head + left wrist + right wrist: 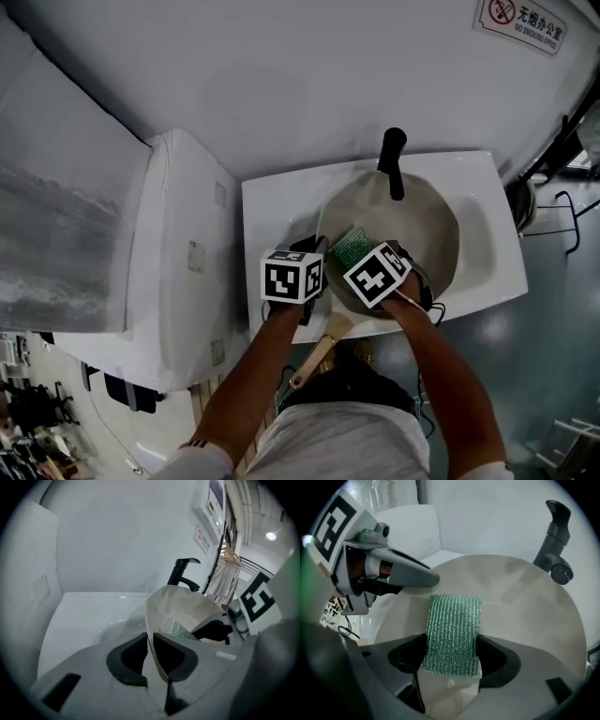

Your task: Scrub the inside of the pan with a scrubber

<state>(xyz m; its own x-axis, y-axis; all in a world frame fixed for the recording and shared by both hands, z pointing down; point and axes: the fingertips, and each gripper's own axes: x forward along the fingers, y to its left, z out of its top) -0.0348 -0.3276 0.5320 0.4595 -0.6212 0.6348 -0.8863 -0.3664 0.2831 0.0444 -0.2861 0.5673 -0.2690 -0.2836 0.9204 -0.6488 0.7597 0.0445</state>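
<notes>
A beige pan [427, 230] lies tilted in the white sink [272, 202], its wooden handle [319, 352] sticking out over the front edge. My left gripper [315, 247] is shut on the pan's left rim [151, 620], which runs as a thin wall between the two dark pads [129, 656]. My right gripper [452, 651] is shut on a green mesh scrubber [454, 630] with a white backing. The scrubber [352, 246] lies flat against the pan's inner surface [525, 611] near the left side. In the right gripper view the left gripper [393, 571] shows at the upper left.
A black faucet [392, 161] stands at the sink's far edge, over the pan. A white cabinet [183, 253] adjoins the sink on the left. The white wall carries a sign [520, 21]. Pale cloth [225, 576] hangs to the right of the faucet [183, 573].
</notes>
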